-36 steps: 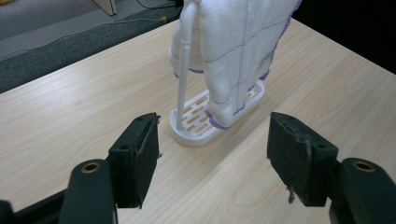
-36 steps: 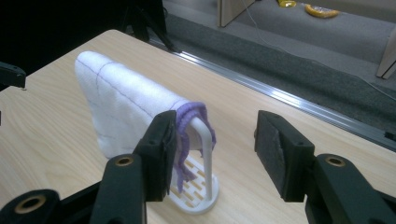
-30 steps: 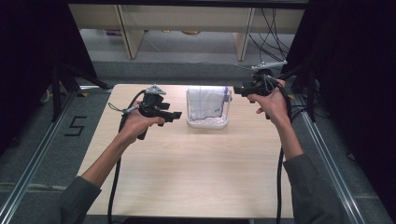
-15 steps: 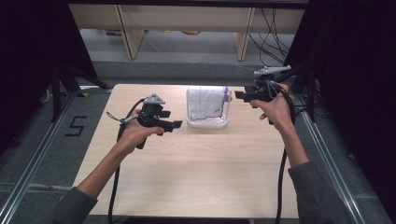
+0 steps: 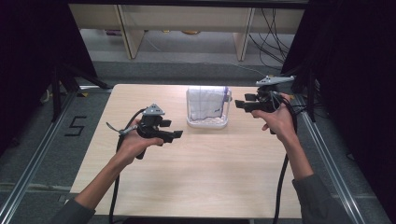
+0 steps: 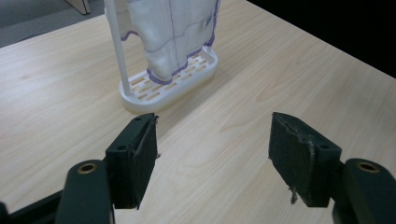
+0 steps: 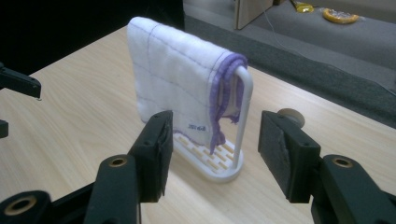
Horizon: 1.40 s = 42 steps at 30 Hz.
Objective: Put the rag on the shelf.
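A white cloth with purple edging (image 5: 205,103) (image 7: 177,88) (image 6: 173,32) hangs over a small white rack (image 5: 208,122) (image 7: 219,165) (image 6: 168,81) at the table's far middle. My left gripper (image 5: 173,135) (image 6: 212,154) is held above the table, left of and nearer than the rack, jaws open and empty. My right gripper (image 5: 239,103) (image 7: 215,149) hovers just right of the rack, open and empty, pointing at the cloth's purple edge and the rack's upright rod.
The light wooden table (image 5: 196,177) has wide bare wood in front of the rack. A small round disc (image 7: 290,115) lies on the table behind the rack. Black curtains flank both sides; shelving legs and cables stand on the floor beyond the far edge.
My left gripper has drawn back toward the near side and a little right. My right gripper has risen slightly and stays beside the rack. The cloth has not moved.
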Tool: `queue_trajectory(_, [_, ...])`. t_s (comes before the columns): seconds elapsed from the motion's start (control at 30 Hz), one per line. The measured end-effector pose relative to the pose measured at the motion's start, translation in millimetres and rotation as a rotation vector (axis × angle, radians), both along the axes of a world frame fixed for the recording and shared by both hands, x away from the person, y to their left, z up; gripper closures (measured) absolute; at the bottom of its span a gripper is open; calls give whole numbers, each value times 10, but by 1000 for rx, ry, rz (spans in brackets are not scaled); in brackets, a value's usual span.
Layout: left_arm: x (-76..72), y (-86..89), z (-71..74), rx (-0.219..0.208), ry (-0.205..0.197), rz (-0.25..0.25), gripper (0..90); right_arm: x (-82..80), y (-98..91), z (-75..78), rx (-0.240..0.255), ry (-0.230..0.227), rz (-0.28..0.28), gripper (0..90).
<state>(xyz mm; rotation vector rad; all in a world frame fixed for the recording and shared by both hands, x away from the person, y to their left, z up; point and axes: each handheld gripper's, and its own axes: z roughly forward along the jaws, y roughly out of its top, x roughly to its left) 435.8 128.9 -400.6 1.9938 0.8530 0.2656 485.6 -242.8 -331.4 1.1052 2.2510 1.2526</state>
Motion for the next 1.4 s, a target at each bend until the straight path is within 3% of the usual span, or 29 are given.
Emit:
queue_trajectory(0.1, [-61, 23, -66, -20, 11, -2, 318, -75, 13, -67, 15, 10, 10, 447])
queue_trajectory(0.17, [-77, 30, -77, -19, 13, 3, 316, -95, 18, -86, 21, 14, 13, 442])
queue_trajectory(0.2, [-87, 38, -91, -23, 12, 3, 314, -100, 5, -102, 2, -11, 21, 439])
queue_trajectory(0.23, [-109, 52, -114, -21, 12, 1, 309, -142, 20, -135, 31, 7, 29, 429])
queue_trajectory(0.33, [-138, 63, -141, -21, 20, -1, 304, -178, 20, -160, 28, 1, 32, 418])
queue_trajectory(0.37, [-170, 68, -175, -25, 26, 0, 302, -229, 32, -184, 44, 17, 31, 412])
queue_trajectory(0.43, [-207, 78, -205, -25, 55, -1, 296, -258, 32, -221, 54, 3, 38, 406])
queue_trajectory(0.47, [-206, 81, -220, -24, 34, -11, 292, -264, 23, -237, 51, -16, 50, 403])
queue_trajectory(0.6, [-258, 92, -268, -10, 32, -9, 286, -356, 38, -282, 77, 17, 47, 396])
queue_trajectory(0.67, [-282, 92, -292, -6, 34, -18, 286, -380, 27, -323, 87, -6, 53, 397])
queue_trajectory(0.7, [-299, 85, -303, -7, 33, -12, 285, -409, 30, -335, 111, 19, 51, 396])
queue_trajectory(0.73, [-308, 87, -313, -7, 31, -21, 283, -421, 26, -360, 117, 16, 41, 397])
queue_trajectory(0.8, [-335, 83, -336, -10, 29, -24, 281, -419, 18, -406, 98, 5, 54, 395])
queue_trajectory(0.83, [-356, 80, -351, -4, 29, -15, 280, -440, 14, -409, 100, 29, 43, 395])
queue_trajectory(0.87, [-367, 86, -367, 2, 31, -24, 279, -436, 10, -440, 106, 12, 41, 395])
queue_trajectory(0.9, [-386, 88, -385, 3, 35, -24, 278, -450, 21, -463, 116, 34, 45, 394])
queue_trajectory(1.13, [-491, 122, -505, 18, 41, -21, 277, -509, 14, -604, 118, 56, 39, 391])
queue_trajectory(1.17, [-500, 131, -526, 30, 38, -20, 278, -516, 5, -635, 86, 49, 48, 389])
queue_trajectory(1.2, [-512, 130, -553, 27, 36, -13, 278, -516, 5, -635, 86, 49, 48, 389])
queue_trajectory(1.27, [-533, 144, -600, 34, 40, -5, 278, -536, 20, -672, 86, 60, 46, 387])
queue_trajectory(1.3, [-536, 166, -614, 60, 42, -24, 278, -551, 31, -680, 98, 73, 46, 387])
queue_trajectory(1.4, [-574, 180, -666, 63, 43, -17, 278, -601, 69, -725, 103, 99, 54, 383])
